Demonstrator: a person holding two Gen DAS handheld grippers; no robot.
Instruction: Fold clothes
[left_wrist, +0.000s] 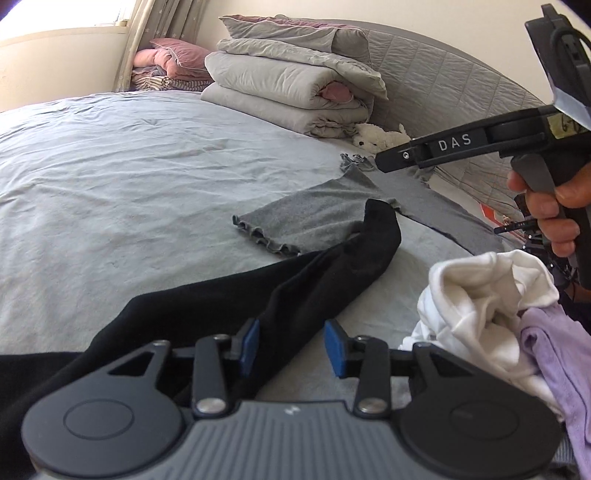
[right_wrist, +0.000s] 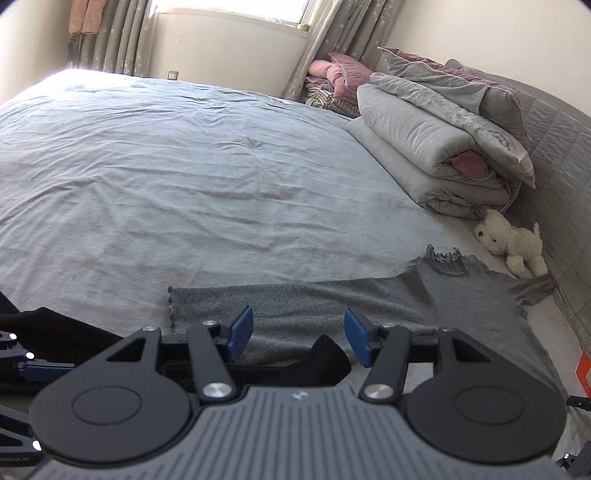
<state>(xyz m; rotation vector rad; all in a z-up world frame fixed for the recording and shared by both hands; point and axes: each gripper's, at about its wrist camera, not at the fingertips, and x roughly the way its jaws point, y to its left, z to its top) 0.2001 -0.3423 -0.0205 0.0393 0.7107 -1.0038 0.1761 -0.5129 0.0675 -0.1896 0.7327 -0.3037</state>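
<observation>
A black garment lies spread on the bed, one sleeve reaching up over a grey ruffled top. My left gripper is open, its blue pads on either side of the black sleeve's base, just above the cloth. The grey top lies flat with a ruffled collar and one sleeve stretched left. My right gripper is open and empty above the grey sleeve, with the black sleeve's end just beneath it. In the left wrist view the right gripper's tip shows closed-looking from the side, high above the grey top.
A crumpled white garment and a lilac one lie at the right. Folded grey duvets and pillows are stacked at the headboard, with a white plush toy beside them. The light blue bedsheet stretches left.
</observation>
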